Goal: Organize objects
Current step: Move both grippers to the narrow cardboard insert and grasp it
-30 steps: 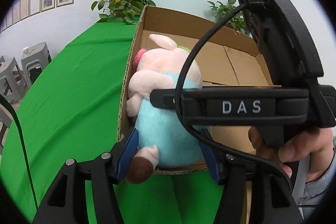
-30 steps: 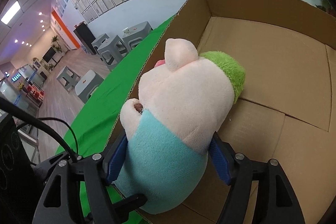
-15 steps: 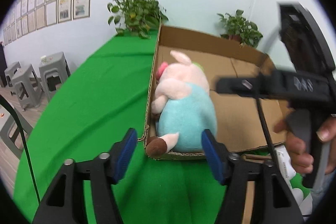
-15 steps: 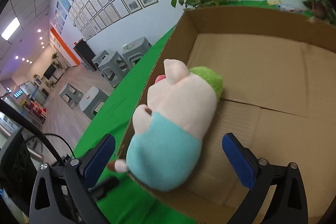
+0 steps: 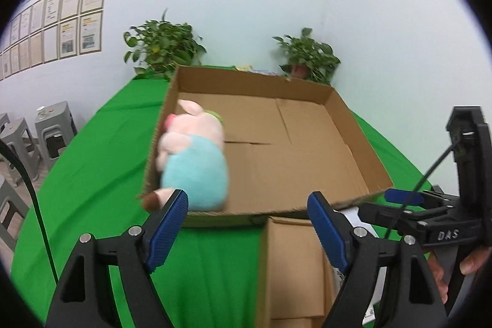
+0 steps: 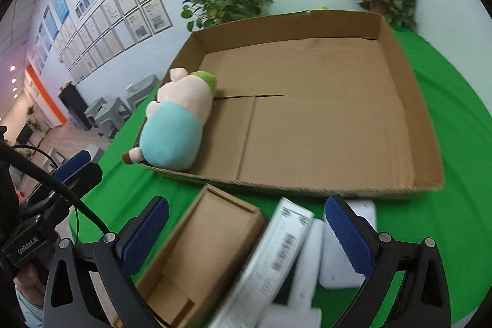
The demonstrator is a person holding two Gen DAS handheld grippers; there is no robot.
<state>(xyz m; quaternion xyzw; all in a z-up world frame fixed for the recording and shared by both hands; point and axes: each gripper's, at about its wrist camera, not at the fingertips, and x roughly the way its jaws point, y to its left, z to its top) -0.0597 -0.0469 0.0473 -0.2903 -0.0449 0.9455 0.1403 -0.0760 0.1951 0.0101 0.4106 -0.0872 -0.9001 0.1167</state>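
A plush pig (image 5: 193, 162) in a light blue shirt lies in the near left corner of a large shallow cardboard box (image 5: 347, 112); one foot hangs over the box's front wall. It also shows in the right wrist view (image 6: 175, 125), as does the box (image 6: 409, 100). My left gripper (image 5: 247, 232) is open and empty, drawn back in front of the box. My right gripper (image 6: 246, 235) is open and empty, above a small brown carton (image 6: 203, 248) and a white printed box (image 6: 273, 263).
The green table (image 5: 86, 174) carries the box. White foam pieces (image 6: 347, 260) lie beside the white box. The small brown carton also shows in the left wrist view (image 5: 292, 272). Potted plants (image 5: 163, 48) stand at the wall. Grey stools (image 5: 49, 137) stand left of the table.
Both grippers opened and let go of the plush pig, which now lies in the box. Both have drawn back toward me, clear of the box.
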